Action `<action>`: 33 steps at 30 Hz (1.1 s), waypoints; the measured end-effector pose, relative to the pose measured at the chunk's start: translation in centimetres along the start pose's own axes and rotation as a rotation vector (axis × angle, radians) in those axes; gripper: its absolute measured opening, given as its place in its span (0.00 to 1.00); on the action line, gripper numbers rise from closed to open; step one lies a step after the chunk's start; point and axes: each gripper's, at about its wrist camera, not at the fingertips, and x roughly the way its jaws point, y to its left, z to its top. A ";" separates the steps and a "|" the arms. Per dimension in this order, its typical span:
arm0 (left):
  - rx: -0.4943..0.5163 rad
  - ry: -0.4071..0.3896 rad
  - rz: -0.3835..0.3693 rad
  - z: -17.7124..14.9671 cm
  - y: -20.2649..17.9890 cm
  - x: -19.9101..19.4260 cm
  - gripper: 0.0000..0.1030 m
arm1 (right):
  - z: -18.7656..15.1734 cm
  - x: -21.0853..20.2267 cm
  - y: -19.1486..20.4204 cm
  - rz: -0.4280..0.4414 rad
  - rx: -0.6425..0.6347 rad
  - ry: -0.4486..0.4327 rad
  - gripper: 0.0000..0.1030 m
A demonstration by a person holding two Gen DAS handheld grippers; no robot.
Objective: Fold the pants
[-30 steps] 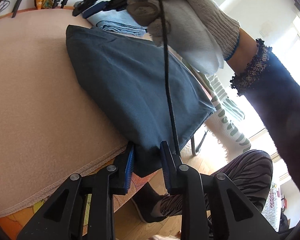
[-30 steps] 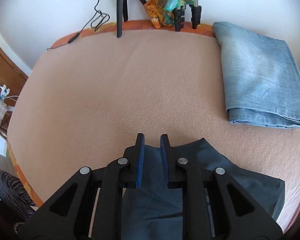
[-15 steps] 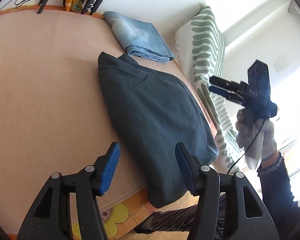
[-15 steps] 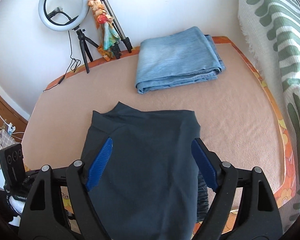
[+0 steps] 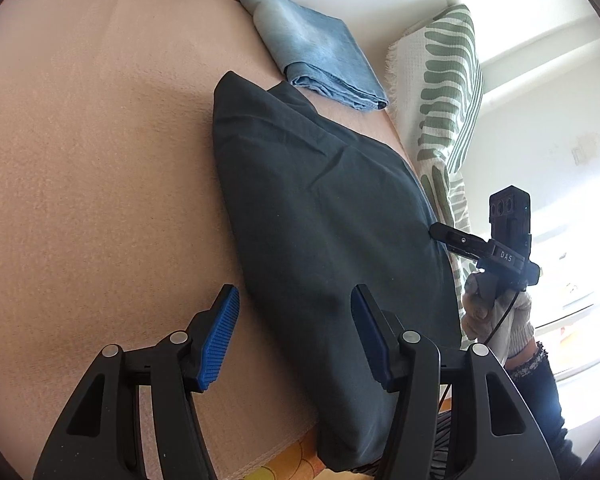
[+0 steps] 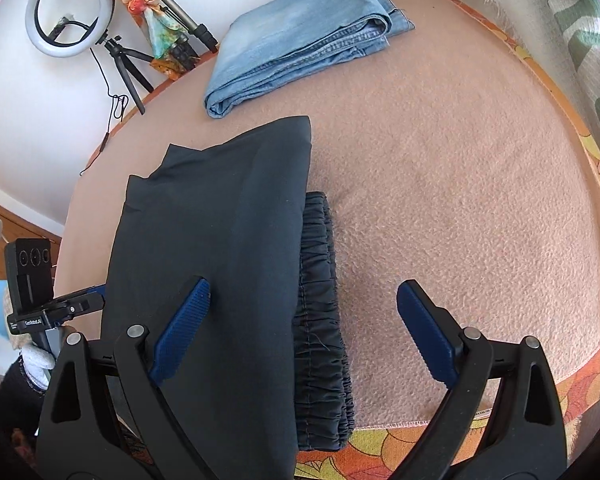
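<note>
The dark navy pants (image 5: 324, 216) lie folded over on the pink blanket (image 5: 100, 160); one end hangs over the bed's near edge. In the right wrist view the pants (image 6: 220, 248) show their elastic waistband (image 6: 320, 304) under the folded layer. My left gripper (image 5: 296, 340) is open and empty, just above the pants' near left edge. My right gripper (image 6: 304, 336) is open and empty, straddling the waistband. It also shows in the left wrist view (image 5: 440, 232) at the pants' right side.
Folded light blue jeans (image 6: 300, 36) lie at the far side of the bed, also in the left wrist view (image 5: 316, 48). A green-striped white throw (image 5: 448, 92) hangs at the right. A ring light on a tripod (image 6: 70, 12) stands by the wall.
Both grippers were shut on the pants one second ago; they have let go, opened and pulled back. The pants now lie folded on the blanket.
</note>
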 end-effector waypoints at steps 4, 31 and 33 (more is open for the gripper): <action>-0.008 -0.004 -0.016 0.5 0.2 0.3 0.55 | -0.4 0.6 -0.8 0.065 0.016 0.017 0.94; 0.036 -0.027 -0.051 1.6 -0.8 2.5 0.42 | -1.8 1.9 -0.7 0.237 0.064 0.038 0.56; 0.049 -0.032 -0.042 1.5 -0.9 2.5 0.34 | -2.0 2.0 -0.1 0.215 0.057 0.021 0.50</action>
